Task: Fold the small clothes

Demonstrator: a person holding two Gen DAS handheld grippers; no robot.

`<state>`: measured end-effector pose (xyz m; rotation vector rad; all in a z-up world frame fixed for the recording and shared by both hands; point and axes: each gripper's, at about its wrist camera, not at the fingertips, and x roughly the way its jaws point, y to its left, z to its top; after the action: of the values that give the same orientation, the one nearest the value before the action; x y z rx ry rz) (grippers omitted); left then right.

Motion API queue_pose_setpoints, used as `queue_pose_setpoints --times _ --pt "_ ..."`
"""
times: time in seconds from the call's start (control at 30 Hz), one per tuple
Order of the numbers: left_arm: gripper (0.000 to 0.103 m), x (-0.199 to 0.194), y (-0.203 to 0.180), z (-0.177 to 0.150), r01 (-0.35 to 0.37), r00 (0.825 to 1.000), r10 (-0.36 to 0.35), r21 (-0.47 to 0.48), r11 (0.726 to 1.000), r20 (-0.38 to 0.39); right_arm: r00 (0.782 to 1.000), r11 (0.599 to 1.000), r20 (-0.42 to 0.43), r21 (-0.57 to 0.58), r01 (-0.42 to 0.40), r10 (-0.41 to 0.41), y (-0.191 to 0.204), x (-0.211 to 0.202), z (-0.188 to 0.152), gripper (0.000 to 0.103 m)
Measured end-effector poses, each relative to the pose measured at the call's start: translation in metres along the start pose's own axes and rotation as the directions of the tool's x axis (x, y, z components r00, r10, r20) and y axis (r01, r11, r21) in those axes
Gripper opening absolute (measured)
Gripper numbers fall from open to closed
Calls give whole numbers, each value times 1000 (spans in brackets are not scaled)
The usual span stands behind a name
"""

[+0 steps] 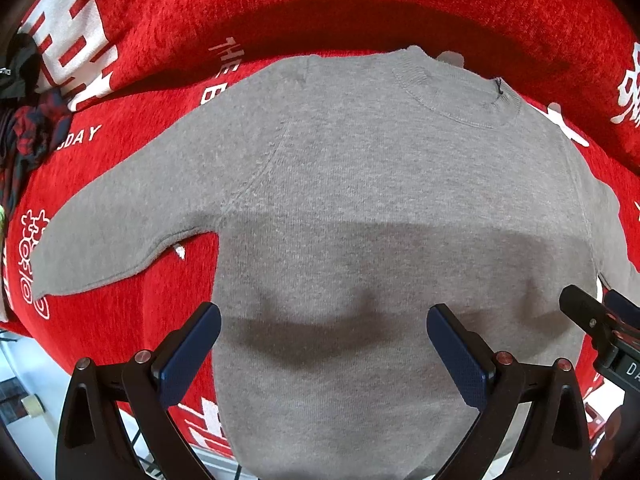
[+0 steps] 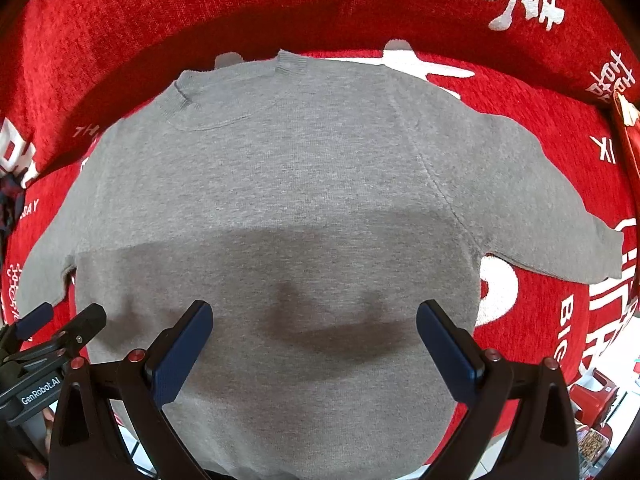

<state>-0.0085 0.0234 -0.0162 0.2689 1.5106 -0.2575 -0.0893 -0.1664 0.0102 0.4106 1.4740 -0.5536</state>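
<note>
**One grey sweater, spread flat, both grippers over its hem**

A single grey sweater (image 1: 360,184) lies flat on a red cloth (image 1: 280,8) printed with white characters and letters. Its long axis runs away from the cameras — crew neck at the far end, hem at the near end, close under the grippers. Two sleeves are spread outward and slightly down, one to each side; in the left wrist view the left sleeve reaches toward the cloth's left edge, and in the right wrist view the right sleeve ends near white lettering.

Two grippers are present. The left gripper (image 1: 324,344) hovers over the sweater's lower left part, jaws wide and holding nothing. The right gripper (image 2: 316,340) hovers over the lower middle to right part, jaws also wide and empty. Each casts a dark shadow on the knit.

A dark plaid garment (image 1: 28,136) lies bunched at the cloth's far left edge.
</note>
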Motion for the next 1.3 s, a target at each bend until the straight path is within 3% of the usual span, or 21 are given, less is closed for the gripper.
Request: queue_pose_setpoints --times 1.03,1.17,1.3 --pt "103 0 27 -5 28 1000 -28 -67 997 12 1000 999 6 -30 11 -11 11 -3 -5 102" --pt "103 -1 42 -8 68 997 -65 -101 993 34 1000 999 10 -36 7 -6 16 -5 -5 102" --pt "103 -3 84 -12 145 985 -122 -207 968 121 1000 998 16 -60 -2 3 27 -6 -5 102"
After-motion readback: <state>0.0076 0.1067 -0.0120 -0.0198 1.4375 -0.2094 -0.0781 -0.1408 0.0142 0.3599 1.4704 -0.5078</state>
